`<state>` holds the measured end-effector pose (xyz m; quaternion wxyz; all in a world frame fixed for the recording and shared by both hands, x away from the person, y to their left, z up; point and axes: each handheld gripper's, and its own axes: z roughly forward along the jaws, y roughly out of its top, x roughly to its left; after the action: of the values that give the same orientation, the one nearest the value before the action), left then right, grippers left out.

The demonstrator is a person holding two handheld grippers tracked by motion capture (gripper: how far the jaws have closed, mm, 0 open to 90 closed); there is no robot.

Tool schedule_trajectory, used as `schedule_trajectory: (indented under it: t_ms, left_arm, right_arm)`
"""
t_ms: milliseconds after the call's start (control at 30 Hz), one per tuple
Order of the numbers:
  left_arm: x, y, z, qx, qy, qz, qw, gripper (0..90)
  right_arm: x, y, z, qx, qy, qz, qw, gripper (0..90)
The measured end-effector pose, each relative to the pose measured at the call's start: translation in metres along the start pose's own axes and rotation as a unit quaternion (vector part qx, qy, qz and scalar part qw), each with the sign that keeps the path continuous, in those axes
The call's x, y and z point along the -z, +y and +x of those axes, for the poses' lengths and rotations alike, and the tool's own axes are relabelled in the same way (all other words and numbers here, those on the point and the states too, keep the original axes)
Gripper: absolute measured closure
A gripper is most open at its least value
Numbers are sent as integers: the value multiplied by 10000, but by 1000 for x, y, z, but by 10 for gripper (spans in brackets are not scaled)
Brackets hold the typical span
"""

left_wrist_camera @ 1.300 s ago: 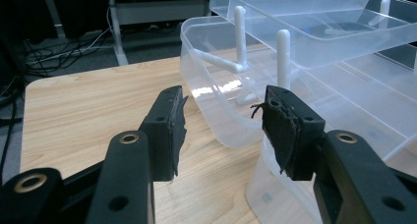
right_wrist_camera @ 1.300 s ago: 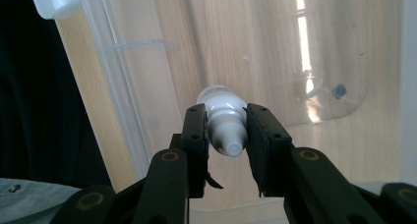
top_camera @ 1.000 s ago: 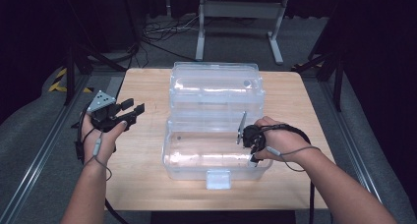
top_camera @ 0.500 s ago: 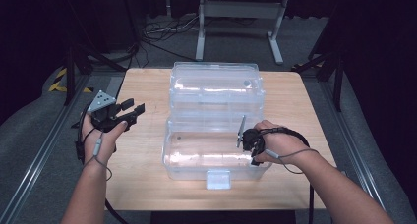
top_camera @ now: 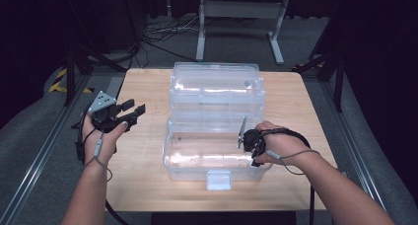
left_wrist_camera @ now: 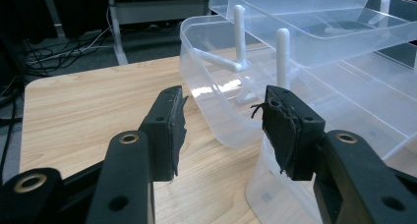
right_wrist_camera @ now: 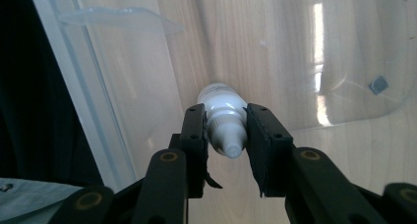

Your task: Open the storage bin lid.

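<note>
A clear plastic box (top_camera: pixel 197 168) stands open on the wooden table (top_camera: pixel 143 87), its upper trays (left_wrist_camera: pixel 314 32) stepped back. My right gripper (top_camera: pixel 249 142) points down into the front tub at its right end. Its jaws have just been opening a little, with a small white dropper bottle (right_wrist_camera: pixel 221 103) between them. The pads (right_wrist_camera: pixel 196 130) still touch its neck, nozzle toward the camera. My left gripper (top_camera: pixel 134 107) hovers open and empty left of the box, and its jaws (left_wrist_camera: pixel 223 128) face the tub's wall (left_wrist_camera: pixel 216 121).
A white latch (top_camera: pixel 218 179) hangs at the tub's front. White hinge arms (left_wrist_camera: pixel 282 57) link tub and trays. Bare tabletop (left_wrist_camera: pixel 88 106) lies left of the box. A metal stand (top_camera: pixel 236 18) and cables (top_camera: pixel 153 32) sit on the floor beyond the table.
</note>
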<state>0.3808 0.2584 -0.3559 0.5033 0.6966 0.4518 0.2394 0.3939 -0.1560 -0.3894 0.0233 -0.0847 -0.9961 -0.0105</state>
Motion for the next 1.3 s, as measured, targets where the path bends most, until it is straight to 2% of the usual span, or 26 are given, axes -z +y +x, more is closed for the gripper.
schedule_trajectory:
  t_ms: [200, 433, 633, 733, 800, 1033, 1133, 1300]
  left_arm:
    - [-1, 0, -1, -14, 0, 35, 10000, 511]
    - [-1, 0, -1, -19, -11, 24, 10000, 508]
    - [-3, 1, -3, -42, -20, 82, 10000, 494]
    - [-3, 1, -4, -40, -14, 87, 10000, 487]
    - [-2, 2, -3, -72, -10, 120, 9999, 487]
    - [-3, 4, -4, -171, -149, 301, 9993, 492]
    - [-2, 6, -4, -212, -200, 331, 9990, 482]
    - [-2, 6, -4, -187, -214, 320, 9991, 480]
  right_arm:
    - [5, -2, 2, 17, -6, -158, 9999, 673]
    - [22, -3, 8, 75, -99, -282, 9995, 668]
    - [44, 0, 21, 217, -179, -508, 9983, 678]
    - [53, 2, 30, 231, -214, -553, 9980, 678]
    - [56, 4, 33, 321, -250, -568, 9976, 677]
    - [52, 8, 45, 374, -175, -563, 9976, 667]
    - [48, 11, 48, 466, -150, -495, 9976, 663]
    - [39, 15, 51, 482, -127, -446, 9978, 659]
